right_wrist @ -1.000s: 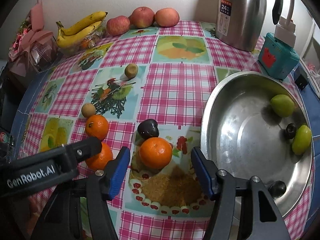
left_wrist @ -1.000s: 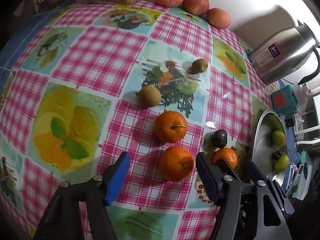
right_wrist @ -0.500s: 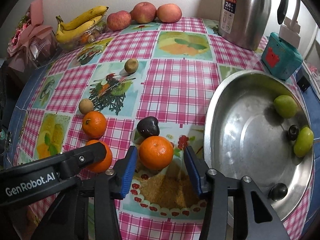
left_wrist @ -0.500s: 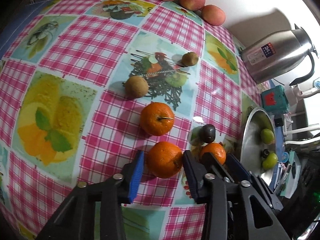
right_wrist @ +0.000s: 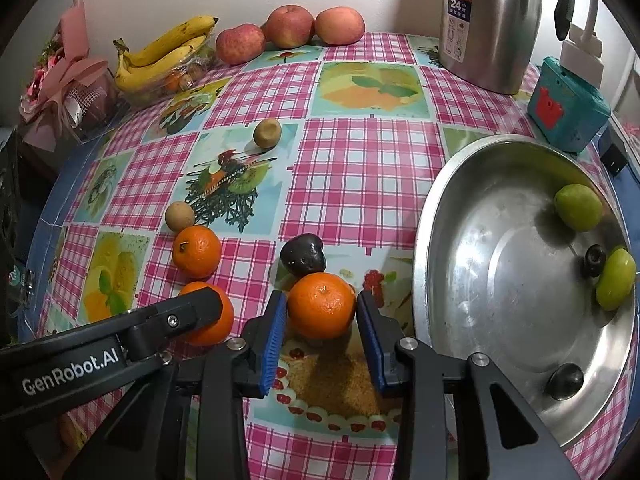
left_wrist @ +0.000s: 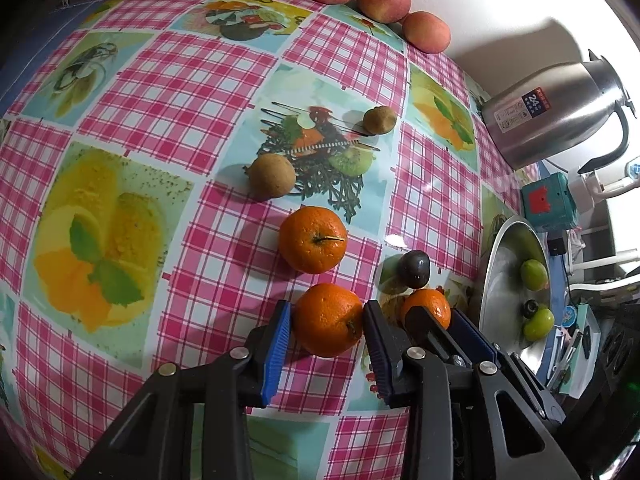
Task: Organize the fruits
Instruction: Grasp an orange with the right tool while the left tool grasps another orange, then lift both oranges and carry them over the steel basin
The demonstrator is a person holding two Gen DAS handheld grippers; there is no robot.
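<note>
Nearest the lens, the left hand-held gripper [left_wrist: 326, 326] pinches an orange [left_wrist: 328, 319] between its blue pads, where a second ago its jaws stood spread either side of the fruit on the table [left_wrist: 160, 80]. At three o'clock of it, the right hand-held gripper [right_wrist: 322, 312] is closing on a second orange [right_wrist: 321, 305], pads already touching its flanks; a second ago these jaws too were wide. Both fruits rest on the cloth, so the grasp is judged complete and the lift pending. Farther out, at twelve o'clock of the right-hand orange, lies a dark fruit [right_wrist: 302, 254]; a third orange [right_wrist: 197, 251] sits at ten o'clock. The steel bowl [right_wrist: 460, 216] at three o'clock, holding green fruits, is the likely destination. Apples [right_wrist: 290, 26] line the far wall.
</note>
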